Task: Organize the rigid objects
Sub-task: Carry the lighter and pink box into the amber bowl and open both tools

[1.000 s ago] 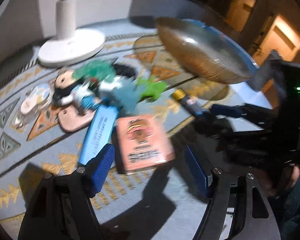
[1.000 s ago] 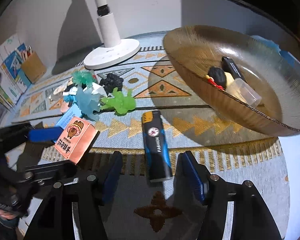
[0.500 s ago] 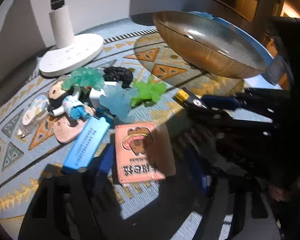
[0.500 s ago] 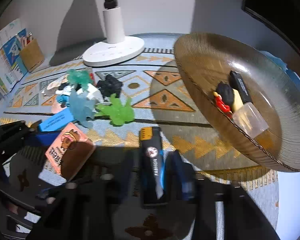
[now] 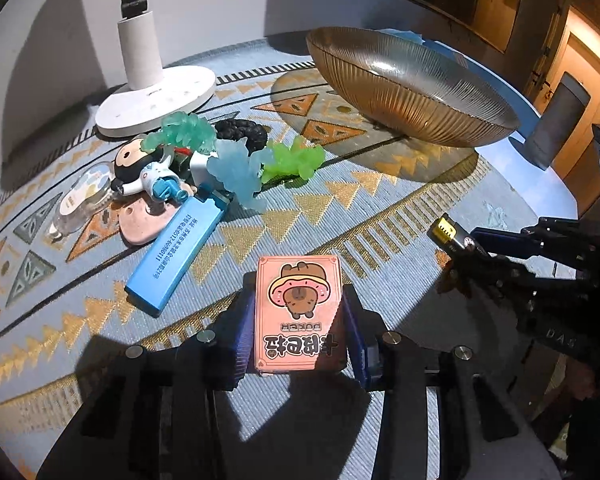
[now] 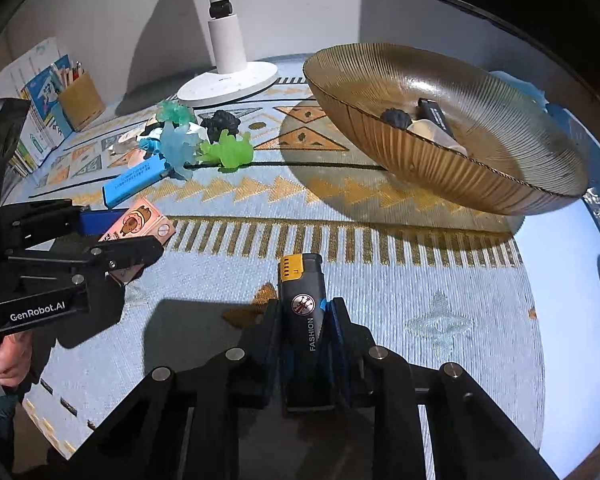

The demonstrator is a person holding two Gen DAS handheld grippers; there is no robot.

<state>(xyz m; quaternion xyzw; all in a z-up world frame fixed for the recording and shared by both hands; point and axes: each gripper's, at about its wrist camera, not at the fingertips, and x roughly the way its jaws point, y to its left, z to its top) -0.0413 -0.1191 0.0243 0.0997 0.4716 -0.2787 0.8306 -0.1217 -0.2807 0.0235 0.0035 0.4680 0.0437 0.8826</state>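
Pink card box (image 5: 299,312) sits clamped in our left gripper (image 5: 298,336), above the patterned mat (image 5: 340,208). From the left wrist we see the blue lighter (image 5: 178,254), green figure (image 5: 294,160) and other toys unsorted beside the lamp base (image 5: 156,102).

From the right wrist, our right gripper (image 6: 305,334) pinches the black lighter (image 6: 305,308). The ribbed bowl (image 6: 500,160) already holds a few items; we judge roughly a third done. Nothing blocks the bowl.

Pink card box (image 5: 299,312) with brown cartoon animal; black lighter (image 6: 305,312), yellow cap; amber ribbed bowl (image 6: 500,184); pale-blue rug (image 5: 340,208), gold triangles.
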